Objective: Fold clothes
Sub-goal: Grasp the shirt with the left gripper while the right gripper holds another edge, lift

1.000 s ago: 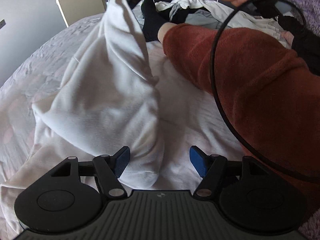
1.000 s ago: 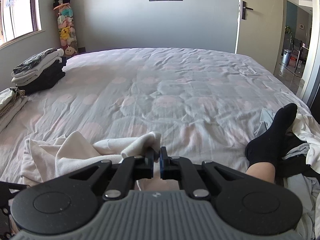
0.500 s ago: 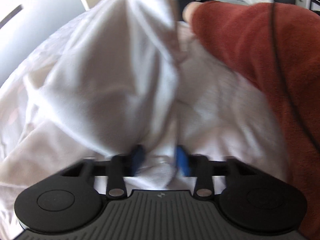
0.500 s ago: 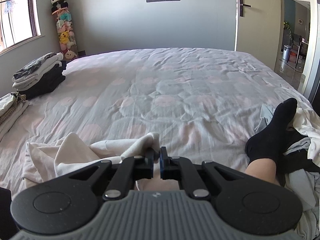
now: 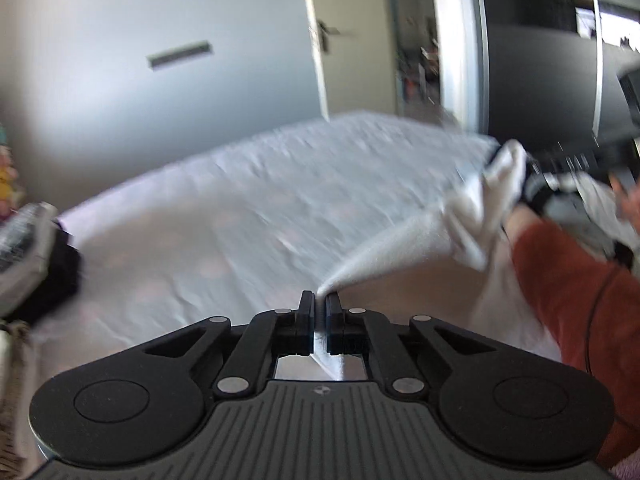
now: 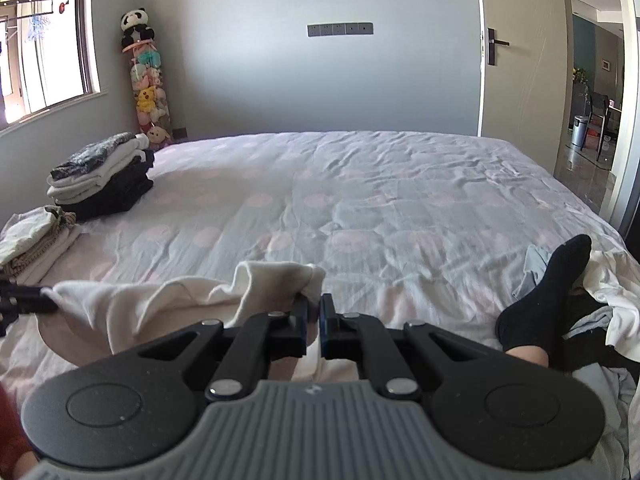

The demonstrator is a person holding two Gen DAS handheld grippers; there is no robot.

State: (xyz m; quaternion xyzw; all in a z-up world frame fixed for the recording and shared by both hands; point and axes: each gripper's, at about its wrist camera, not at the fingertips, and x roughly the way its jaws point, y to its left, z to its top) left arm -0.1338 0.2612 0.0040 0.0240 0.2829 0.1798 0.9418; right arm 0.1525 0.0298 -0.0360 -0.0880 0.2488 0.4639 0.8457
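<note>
A white garment (image 5: 404, 248) hangs stretched above the bed between both grippers. My left gripper (image 5: 319, 300) is shut on one corner of it, and the cloth runs up and right to the other gripper (image 5: 560, 168) at the frame's right edge. In the right wrist view my right gripper (image 6: 315, 304) is shut on a bunched corner of the same white garment (image 6: 168, 304), which sags leftward to the left gripper's dark tip (image 6: 20, 304). The left wrist view is motion-blurred.
A wide bed (image 6: 360, 200) with a pale spotted sheet lies ahead. Folded stacks (image 6: 100, 176) sit at its left edge. A person's leg in a black sock (image 6: 548, 292) and rust-red trousers (image 5: 580, 312) lies right, by a pile of unfolded clothes (image 6: 608, 304).
My left gripper went from open beside the hanging garment to shut on its corner, then swung up and left, pulling the cloth taut. The right gripper kept its hold and rose slightly.
</note>
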